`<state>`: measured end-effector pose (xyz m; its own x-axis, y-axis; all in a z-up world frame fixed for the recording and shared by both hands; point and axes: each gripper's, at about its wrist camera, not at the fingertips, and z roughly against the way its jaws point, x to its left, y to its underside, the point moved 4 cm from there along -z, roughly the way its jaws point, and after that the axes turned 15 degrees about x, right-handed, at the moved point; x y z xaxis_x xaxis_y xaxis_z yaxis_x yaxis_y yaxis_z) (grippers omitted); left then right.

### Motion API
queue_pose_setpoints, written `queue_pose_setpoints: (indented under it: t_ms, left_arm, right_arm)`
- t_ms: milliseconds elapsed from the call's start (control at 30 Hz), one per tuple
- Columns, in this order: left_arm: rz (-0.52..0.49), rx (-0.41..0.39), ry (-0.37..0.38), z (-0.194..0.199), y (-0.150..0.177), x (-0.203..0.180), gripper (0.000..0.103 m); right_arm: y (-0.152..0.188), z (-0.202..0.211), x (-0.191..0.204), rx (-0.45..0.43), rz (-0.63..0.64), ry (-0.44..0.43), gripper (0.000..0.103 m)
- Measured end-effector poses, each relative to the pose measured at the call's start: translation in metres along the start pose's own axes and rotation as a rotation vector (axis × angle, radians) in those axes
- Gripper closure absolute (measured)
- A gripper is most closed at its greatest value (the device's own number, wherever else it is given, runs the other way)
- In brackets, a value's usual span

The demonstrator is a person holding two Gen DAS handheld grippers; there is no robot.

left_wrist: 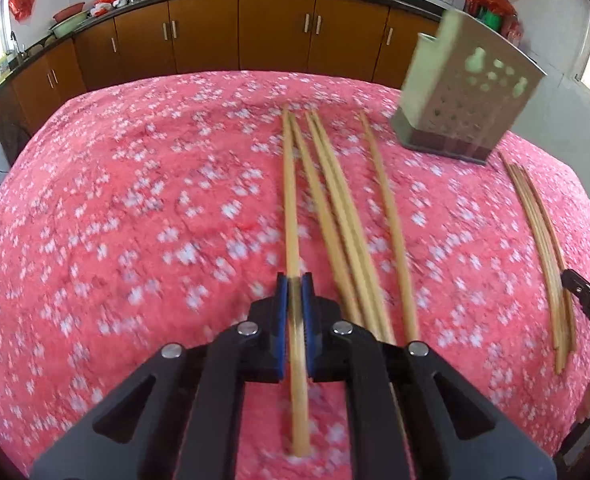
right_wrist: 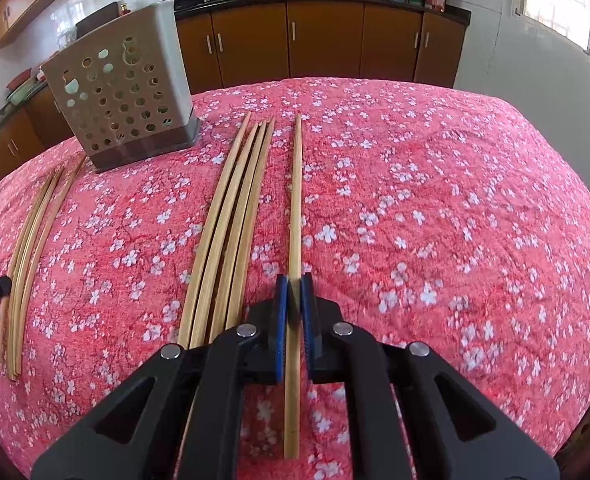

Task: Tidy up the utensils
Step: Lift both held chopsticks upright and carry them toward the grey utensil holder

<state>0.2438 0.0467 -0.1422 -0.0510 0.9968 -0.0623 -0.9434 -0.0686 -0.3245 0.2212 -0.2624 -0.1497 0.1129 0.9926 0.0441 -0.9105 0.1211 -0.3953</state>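
Note:
Bamboo chopsticks lie lengthwise on a pink floral tablecloth (left_wrist: 135, 200). My left gripper (left_wrist: 295, 280) is shut on one chopstick (left_wrist: 290, 200), which runs forward between the blue pads. Several loose chopsticks (left_wrist: 347, 216) lie just right of it. My right gripper (right_wrist: 294, 282) is shut on another single chopstick (right_wrist: 295, 200). A bundle of several chopsticks (right_wrist: 231, 216) lies just left of it. A perforated beige utensil holder (left_wrist: 463, 88) stands upright at the far side of the table; it also shows in the right wrist view (right_wrist: 127, 88).
A further group of chopsticks (left_wrist: 547, 248) lies at the right of the left view, the same group at the left in the right view (right_wrist: 27, 256). The other gripper's tip (left_wrist: 587, 300) shows beside them. Brown kitchen cabinets (left_wrist: 275, 32) stand beyond the table.

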Motion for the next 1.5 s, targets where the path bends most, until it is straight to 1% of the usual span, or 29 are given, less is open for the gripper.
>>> queue_pose_setpoints:
  t_ms: [133,300,400,733,900,1000,1100,1167,1267,1400,1500]
  left_arm:
    - [0.040,-0.021,-0.014,-0.005,-0.020,0.025,0.094]
    - [0.033,-0.061,-0.010,-0.009,-0.028,0.034,0.092]
    - [0.019,-0.081,-0.020,-0.008,-0.024,0.033,0.092]
    - [0.016,-0.063,-0.021,0.002,0.000,0.035,0.092]
    - [0.014,-0.062,-0.040,0.007,0.004,0.036,0.095]
    - [0.015,-0.117,-0.050,0.030,0.002,0.040,0.095]
    - [0.019,-0.202,-0.052,0.064,-0.005,0.043,0.095]
    - [0.023,-0.276,-0.052,0.092,-0.012,0.045,0.095]
    - [0.029,-0.355,-0.049,0.123,-0.022,0.045,0.095]
    - [0.031,-0.424,-0.046,0.151,-0.037,0.043,0.095]
    - [0.031,-0.440,-0.052,0.159,-0.045,0.042,0.095]
  right_arm:
    - [-0.016,-0.005,-0.014,-0.012,-0.032,0.014,0.095]
    - [-0.032,-0.012,-0.031,-0.039,-0.068,0.027,0.095]
    - [-0.032,-0.013,-0.034,-0.050,-0.071,0.018,0.095]
    - [-0.011,-0.005,-0.034,-0.049,-0.072,0.003,0.095]
    - [-0.010,0.000,-0.034,-0.048,-0.082,-0.005,0.095]
    - [-0.013,0.021,-0.036,-0.111,-0.093,-0.016,0.095]
    - [-0.021,0.052,-0.038,-0.202,-0.082,-0.010,0.095]
    - [-0.027,0.075,-0.038,-0.269,-0.076,-0.004,0.095]
    - [-0.037,0.103,-0.040,-0.349,-0.071,-0.007,0.095]
    - [-0.048,0.123,-0.040,-0.403,-0.068,-0.007,0.095]
    - [-0.056,0.132,-0.041,-0.427,-0.065,-0.014,0.095]
